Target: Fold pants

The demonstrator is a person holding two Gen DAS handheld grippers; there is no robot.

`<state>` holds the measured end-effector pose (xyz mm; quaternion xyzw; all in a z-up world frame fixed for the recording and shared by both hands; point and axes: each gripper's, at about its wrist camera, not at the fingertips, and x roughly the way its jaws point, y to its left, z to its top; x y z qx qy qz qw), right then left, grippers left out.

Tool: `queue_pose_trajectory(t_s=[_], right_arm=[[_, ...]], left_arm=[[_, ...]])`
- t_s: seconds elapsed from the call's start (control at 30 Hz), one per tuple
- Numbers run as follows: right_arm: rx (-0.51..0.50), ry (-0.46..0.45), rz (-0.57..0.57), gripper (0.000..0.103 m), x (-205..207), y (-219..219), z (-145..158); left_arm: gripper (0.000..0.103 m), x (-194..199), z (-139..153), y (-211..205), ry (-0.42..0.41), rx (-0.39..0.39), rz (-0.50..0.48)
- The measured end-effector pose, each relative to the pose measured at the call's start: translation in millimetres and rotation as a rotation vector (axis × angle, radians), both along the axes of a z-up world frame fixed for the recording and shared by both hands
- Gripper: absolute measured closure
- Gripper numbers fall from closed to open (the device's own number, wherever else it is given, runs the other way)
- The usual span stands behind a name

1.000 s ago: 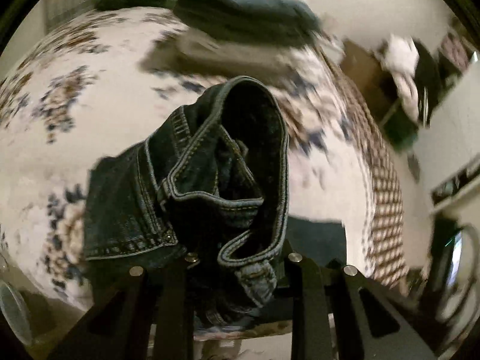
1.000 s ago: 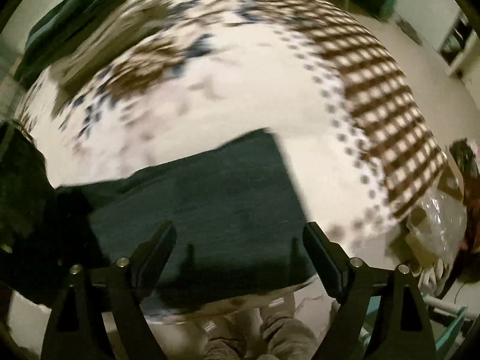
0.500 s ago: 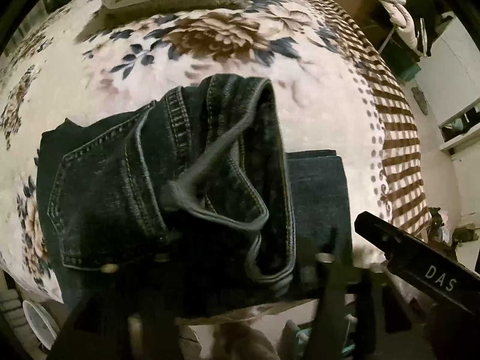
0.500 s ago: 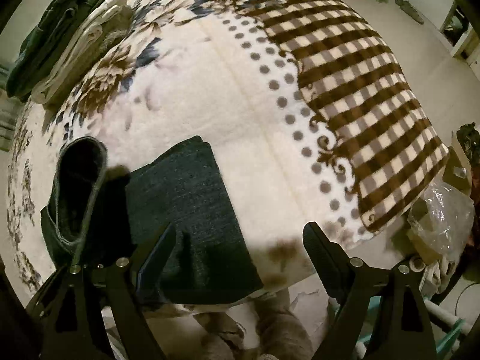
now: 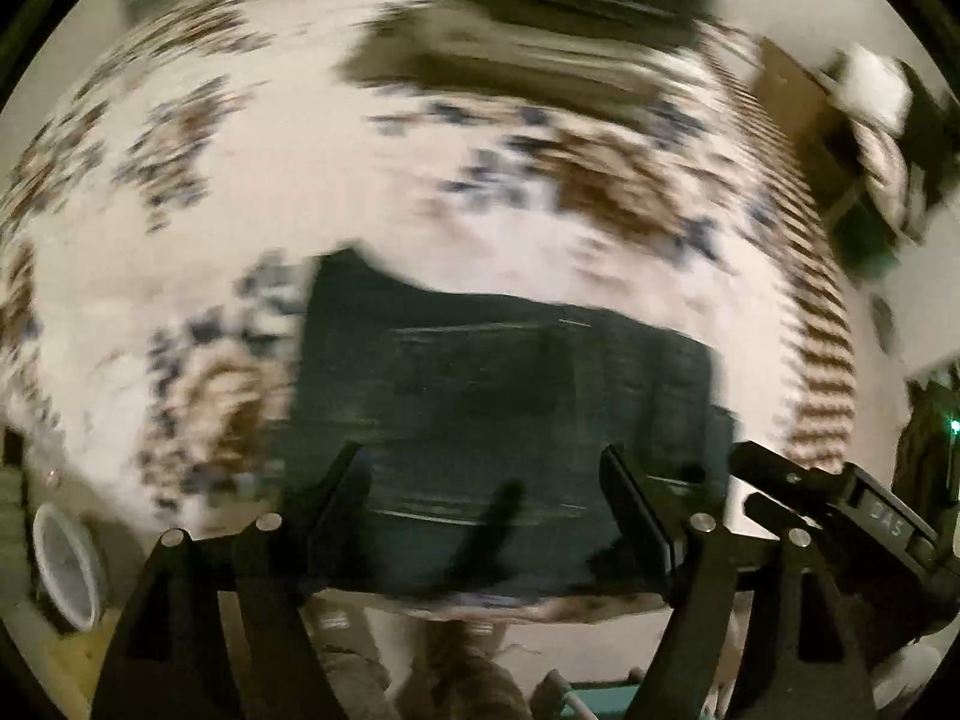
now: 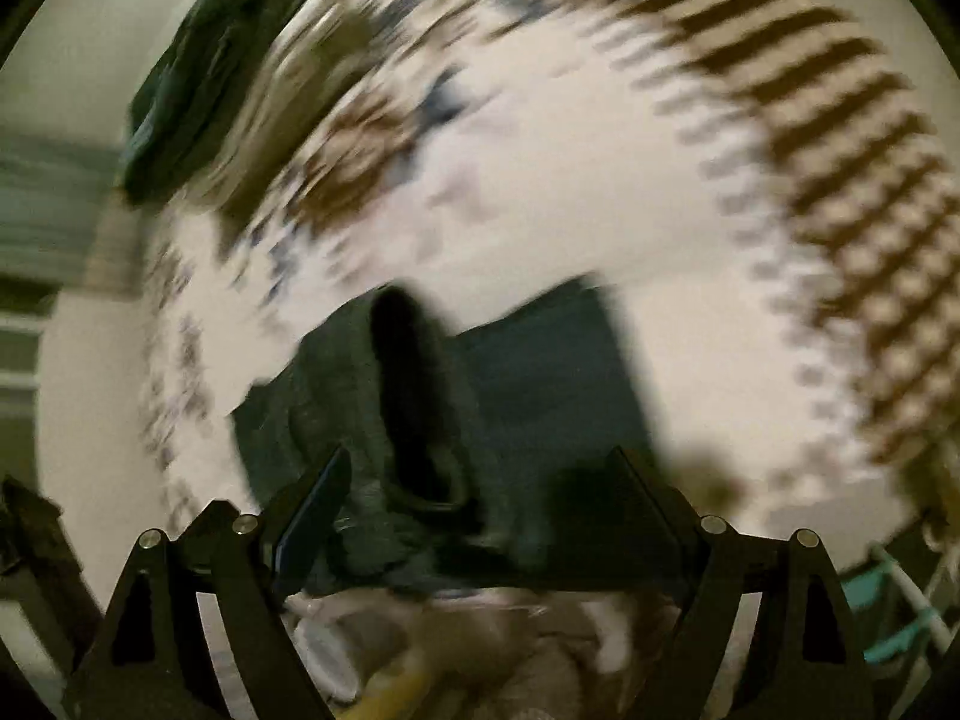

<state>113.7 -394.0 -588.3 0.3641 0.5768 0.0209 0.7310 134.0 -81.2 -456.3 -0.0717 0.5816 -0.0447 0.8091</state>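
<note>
In the left wrist view the picture is blurred. The left gripper (image 5: pixel 486 480) has its two fingers wide apart and nothing is between them. Just in front of the fingers lie the dark jeans (image 5: pixel 510 396), folded into a flat block on the flowered blanket (image 5: pixel 288 168), close to the near edge of the blanket. To the right of the jeans, low in the picture, the other black gripper with pale letters on it (image 5: pixel 852 516) comes in; it looks to be beside the right end of the jeans, but the blur hides if it touches them. Far behind the jeans, at the back of the blanket, a pile of dark and pale folded clothes (image 5: pixel 558 6) can be made out. Left of the jeans, below the blanket edge, there is a round white object (image 5: pixel 66 570); what it is I cannot tell.

In the right wrist view, also blurred, the right gripper (image 6: pixel 480 480) stands with fingers wide apart and holds nothing. The jeans (image 6: pixel 540 384) lie directly before it on the blanket (image 6: pixel 570 192), and near their left part one open, dark tube of cloth stands up. Beyond the jeans to the right, the blanket has a brown checked border (image 6: pixel 840 138). Far behind the jeans, to the left, is the pile of folded clothes (image 6: pixel 204 84).
</note>
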Motion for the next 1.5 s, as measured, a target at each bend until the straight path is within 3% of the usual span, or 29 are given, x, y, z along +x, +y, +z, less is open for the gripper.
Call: queue_pose_trajectory(t_s=[0.07,0.17,0.23,0.3,0.37,0.47,0.57,0.67,0.8,0.97,1.03,1.07,1.1,1.2,1.3,1.5], right_arm=[[0.054,-0.005,0.061,0.013,18.8,18.8,-13.7],[0.077,0.081,0.114,0.013,40.5,41.8,-43.3],[0.035,0.102,0.115,0.018,46.8,49.5,-52.7],[0.019,0.088,0.110,0.065,46.0,53.5,-52.1],[-0.006,0.052,0.103,0.077,38.3,56.0,-35.9],[-0.051,0.012,0.084,0.086,23.8,52.1,-0.1],[-0.067,-0.021,0.017,0.087,6.0,27.7,30.7],[-0.122,-0.009,-0.047,0.087,-10.1,-7.4,42.3],[-0.115,0.070,-0.131,0.087,-28.6,-55.7,19.8],[-0.130,0.102,-0.131,0.087,-29.2,-68.4,-10.7],[-0.133,0.106,-0.130,0.084,-30.0,-68.6,-19.1],[-0.124,0.118,-0.136,0.074,-31.0,-71.0,-24.3],[-0.113,0.135,-0.148,0.055,-33.0,-75.2,-29.6],[-0.113,0.127,-0.197,0.019,-46.0,-86.7,-32.7],[-0.032,0.053,-0.217,0.014,-63.7,-85.0,-29.1],[0.228,0.127,-0.302,0.013,-73.1,-72.2,-83.4]], left_arm=[[0.026,6.9,-10.3,21.1,0.022,0.049,0.045],[0.026,14.2,-26.1,47.3,0.057,0.085,0.100],[0.026,17.0,-33.6,57.9,0.070,0.107,0.118],[0.026,18.1,-36.6,66.0,0.077,0.105,0.138],[0.026,18.7,-36.0,71.4,0.084,0.091,0.149],[0.026,18.6,-33.0,73.6,0.087,0.053,0.152],[0.026,20.0,-34.6,67.7,0.098,0.003,0.147],[0.026,23.1,-40.5,53.8,0.113,-0.026,0.131],[0.026,28.0,-52.0,35.9,0.140,-0.057,0.118],[0.026,35.1,-71.2,17.7,0.166,-0.042,0.083],[0.026,37.8,-80.0,14.4,0.174,-0.034,0.071],[0.025,39.3,-84.7,13.4,0.181,-0.024,0.067],[0.025,40.4,-87.5,13.1,0.185,-0.019,0.065],[0.025,42.9,-90.9,14.4,0.194,-0.043,0.071],[0.025,42.3,-89.0,13.1,0.193,-0.050,0.062],[0.025,31.1,-94.5,19.6,0.230,-0.107,0.074]])
